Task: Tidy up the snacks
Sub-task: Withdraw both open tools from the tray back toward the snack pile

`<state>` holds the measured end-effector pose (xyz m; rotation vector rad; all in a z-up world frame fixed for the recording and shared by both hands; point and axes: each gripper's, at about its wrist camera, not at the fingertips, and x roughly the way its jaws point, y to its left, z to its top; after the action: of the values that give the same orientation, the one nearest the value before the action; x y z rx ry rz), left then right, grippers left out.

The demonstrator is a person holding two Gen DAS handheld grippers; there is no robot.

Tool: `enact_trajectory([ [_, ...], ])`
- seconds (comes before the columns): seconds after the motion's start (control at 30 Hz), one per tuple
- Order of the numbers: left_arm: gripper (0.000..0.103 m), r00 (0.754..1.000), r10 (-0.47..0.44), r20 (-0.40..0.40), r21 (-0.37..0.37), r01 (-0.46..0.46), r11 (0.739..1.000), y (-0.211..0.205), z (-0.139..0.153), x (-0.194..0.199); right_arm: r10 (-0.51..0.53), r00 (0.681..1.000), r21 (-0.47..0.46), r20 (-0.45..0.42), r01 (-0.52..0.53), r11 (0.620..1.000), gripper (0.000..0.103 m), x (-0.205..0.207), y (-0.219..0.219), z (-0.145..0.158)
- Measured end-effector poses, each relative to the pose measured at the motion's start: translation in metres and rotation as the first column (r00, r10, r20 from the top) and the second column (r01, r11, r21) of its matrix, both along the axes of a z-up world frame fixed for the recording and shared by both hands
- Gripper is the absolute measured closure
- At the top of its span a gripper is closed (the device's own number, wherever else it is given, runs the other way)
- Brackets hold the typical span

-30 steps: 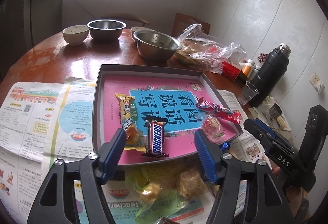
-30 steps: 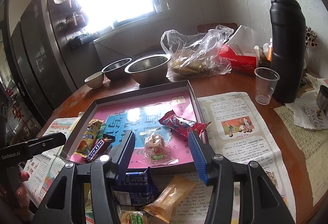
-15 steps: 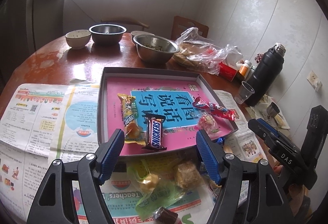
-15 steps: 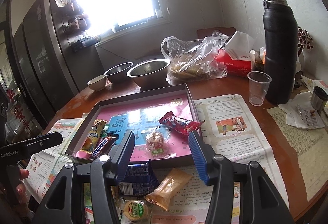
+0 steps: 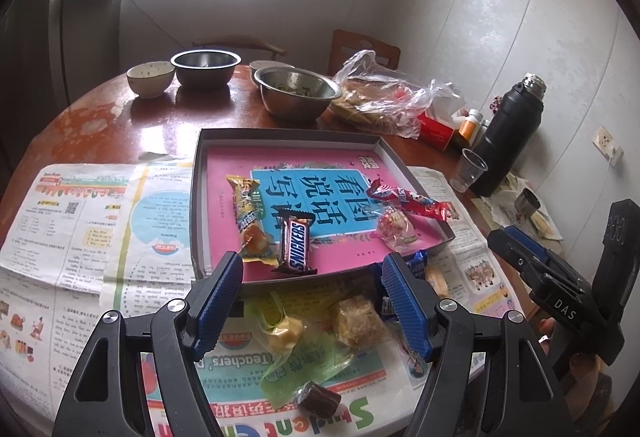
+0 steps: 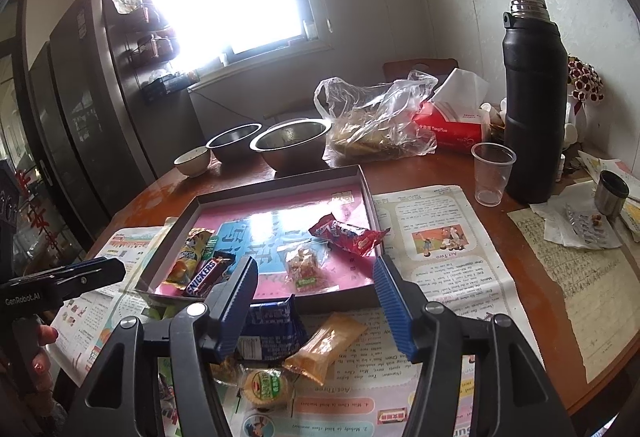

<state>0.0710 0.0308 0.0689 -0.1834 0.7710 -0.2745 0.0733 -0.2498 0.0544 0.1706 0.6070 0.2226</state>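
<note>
A grey box lid [image 5: 198, 197] [image 6: 366, 193] with a pink bottom holds a Snickers bar [image 5: 295, 247] [image 6: 206, 275], a yellow-wrapped snack [image 5: 248, 221] [image 6: 190, 251], a red wrapper [image 5: 412, 200] [image 6: 348, 235] and a clear-wrapped candy [image 5: 394, 227] [image 6: 304, 264]. On the newspaper in front of it lie loose snacks: a brown cake [image 5: 358, 321], a yellow candy [image 5: 284, 331], a blue packet [image 6: 270, 329], an orange packet [image 6: 326, 345], a round biscuit [image 6: 266, 385]. My left gripper [image 5: 312, 289] is open above them, holding nothing. The jaws of my right gripper [image 6: 314, 291] are opening, nothing between them.
Two steel bowls [image 5: 298, 95] and a small ceramic bowl [image 5: 151, 78] stand at the back. A plastic bag [image 6: 372, 121], a red tissue box [image 6: 452, 125], a black flask [image 6: 534, 97] and a clear cup [image 6: 492, 173] stand at the right. A person's hand [image 6: 40, 353] holds the left gripper.
Both grippers have drawn back from the box lid, so more loose snacks on the newspaper show. The right gripper's jaws stand a little wider.
</note>
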Motion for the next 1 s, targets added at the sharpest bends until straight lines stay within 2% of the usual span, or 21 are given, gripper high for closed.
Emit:
enact_trajectory([
  [0.53,0.029,1.0,0.007,0.016,0.031,-0.008,0.999,0.007,0.007,-0.023,0.046,0.999,-0.018,0.002,-0.046,0.999,0.043,-0.019,0.014,0.001],
  [1.0,0.027,1.0,0.002,-0.028,0.079,0.0,0.997,0.007,-0.006,-0.038,0.089,0.995,-0.061,-0.045,-0.091,0.994,0.043,-0.035,0.029,-0.014],
])
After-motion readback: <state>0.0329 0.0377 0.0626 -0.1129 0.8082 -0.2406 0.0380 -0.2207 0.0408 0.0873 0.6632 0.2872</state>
